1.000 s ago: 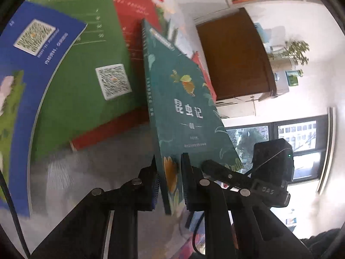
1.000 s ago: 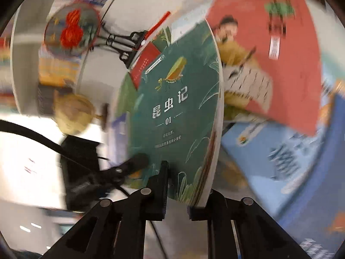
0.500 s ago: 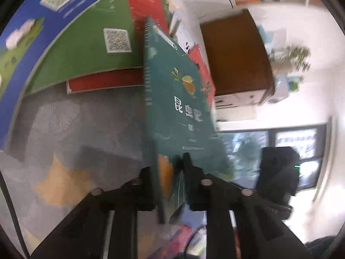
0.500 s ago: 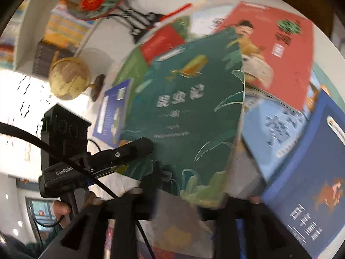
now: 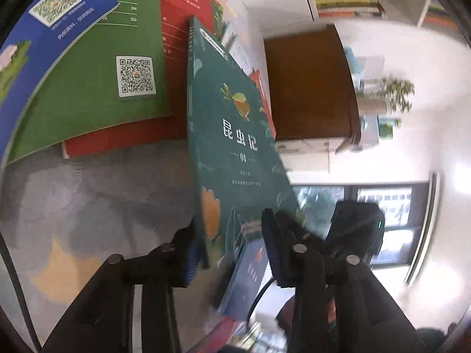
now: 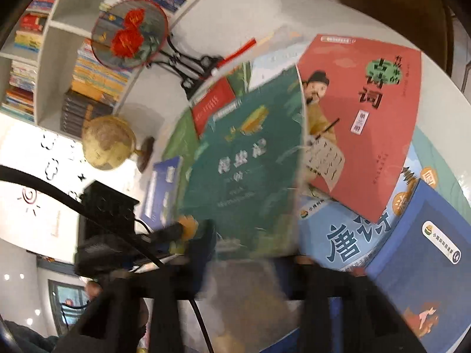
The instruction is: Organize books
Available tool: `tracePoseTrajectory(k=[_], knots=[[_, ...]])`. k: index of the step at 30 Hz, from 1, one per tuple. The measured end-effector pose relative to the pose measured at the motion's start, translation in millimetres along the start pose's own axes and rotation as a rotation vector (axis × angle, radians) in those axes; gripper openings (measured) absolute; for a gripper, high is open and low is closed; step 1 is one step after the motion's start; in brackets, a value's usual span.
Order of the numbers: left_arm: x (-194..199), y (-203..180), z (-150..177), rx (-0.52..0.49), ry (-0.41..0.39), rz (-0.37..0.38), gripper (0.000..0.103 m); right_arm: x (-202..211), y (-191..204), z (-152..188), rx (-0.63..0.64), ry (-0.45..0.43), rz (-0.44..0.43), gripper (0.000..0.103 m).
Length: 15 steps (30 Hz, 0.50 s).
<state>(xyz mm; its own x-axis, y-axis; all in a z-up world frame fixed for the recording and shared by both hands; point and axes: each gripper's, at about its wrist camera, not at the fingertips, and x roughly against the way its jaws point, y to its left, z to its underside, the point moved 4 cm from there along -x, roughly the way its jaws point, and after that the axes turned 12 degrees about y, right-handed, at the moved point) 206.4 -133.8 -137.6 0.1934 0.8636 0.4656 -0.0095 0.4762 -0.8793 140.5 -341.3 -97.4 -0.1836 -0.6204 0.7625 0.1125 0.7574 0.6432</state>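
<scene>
A dark green book (image 5: 232, 147) with white Chinese title stands tilted on its edge. My left gripper (image 5: 229, 244) is open; the book's lower corner sits between its spread fingers, touching the left one. In the right wrist view the same green book (image 6: 247, 182) is blurred, and my right gripper (image 6: 250, 261) is open wide below its lower edge. Several more books lie on the table: green (image 5: 88, 73), blue (image 5: 35, 38) and red (image 5: 117, 138) to the left, a red poetry book (image 6: 362, 123), a light blue book (image 6: 347, 241) and a dark blue book (image 6: 424, 264) to the right.
A round fan on a black stand (image 6: 129, 32) and a globe (image 6: 109, 142) stand at the table's back. Bookshelves (image 6: 38, 38) line the wall. A brown cabinet (image 5: 309, 82) and a window (image 5: 382, 206) lie beyond. The other gripper's black camera body (image 5: 356, 229) is close by.
Both grippers have opened and let go of the green book. The right gripper has pulled back and the book has tipped lower toward the table.
</scene>
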Motion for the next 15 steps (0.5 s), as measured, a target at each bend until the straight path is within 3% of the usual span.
tracePoseTrajectory(k=[2,4,5,6,7,8,10,15], knots=[[-6.6,-0.1,-3.3,0.026,-0.020,0.012,0.035,-2.9,4.6,4.3,0.018,-0.003,-0.003,0.017],[-12.1,0.3,-5.0,0.030,-0.035,-0.040,0.032,-9.8,12.9,8.6,0.038,0.010,-0.002,0.017],[-15.0,0.2,-5.7,0.030,-0.037,-0.064,0.017,-12.0,15.6,10.4,0.045,0.018,-0.005,0.017],[-16.6,-0.7,-5.8,0.028,-0.029,-0.051,0.014,-16.4,18.5,13.1,0.050,0.040,-0.001,0.019],[-15.8,-1.0,-5.2,0.031,-0.026,-0.026,0.011,-19.6,18.3,13.5,0.044,0.058,0.002,0.025],[-14.2,-2.8,-4.3,0.028,-0.016,0.004,0.009,-23.1,13.4,14.6,0.023,0.089,0.009,0.046],[-10.4,-6.3,-3.0,0.022,-0.008,0.026,0.009,-25.3,-3.9,15.9,-0.046,0.124,-0.042,0.063],[-6.1,-1.2,-2.7,0.061,0.010,0.092,0.009,-16.6,-34.5,0.1,-0.161,0.076,-0.241,0.064]])
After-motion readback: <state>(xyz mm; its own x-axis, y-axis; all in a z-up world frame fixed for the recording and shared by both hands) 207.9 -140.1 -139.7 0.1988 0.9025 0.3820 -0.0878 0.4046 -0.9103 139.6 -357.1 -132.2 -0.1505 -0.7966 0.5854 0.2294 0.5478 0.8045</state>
